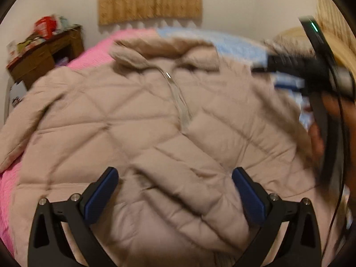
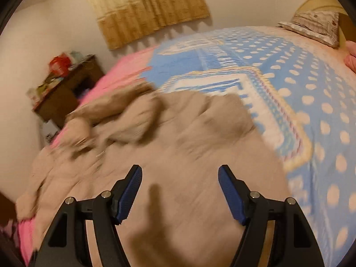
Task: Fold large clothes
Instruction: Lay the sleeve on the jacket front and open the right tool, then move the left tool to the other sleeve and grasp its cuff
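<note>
bed (image 2: 311,102): large, spread in blue with pale dots on one half and pink on the other; it carries everything below.

coat (image 1: 155,122): beige quilted puffer, lying front-up across the bed, collar (image 1: 142,51) toward 12 o'clock in the left view, zipper (image 1: 178,98) running down the middle. one sleeve (image 1: 20,131) trails off at 9 o'clock. judged bulky but light, soft and springy; the padding will likely push back against a crease, and the shell looks smooth enough to slip. best taken at seams, hem, cuff or shoulder edge, where the fabric is thin enough to pinch; a bite into the fat middle of a panel would probably slide off.

left tongs (image 1: 174,191): wide, holding nothing, poised just over the lower front of the coat, which fills the view from 9 to 3 o'clock ahead of them.

right tongs (image 2: 179,191): wide, holding nothing, above a plain stretch of the coat; the bunched collar end lies toward 10 o'clock, bare blue spread from 1 to 4 o'clock. contact with the cloth cannot be told; the picture is blurred. in the left view they show at 3 o'clock, by the coat's edge.

no fold is yet visible.
</note>
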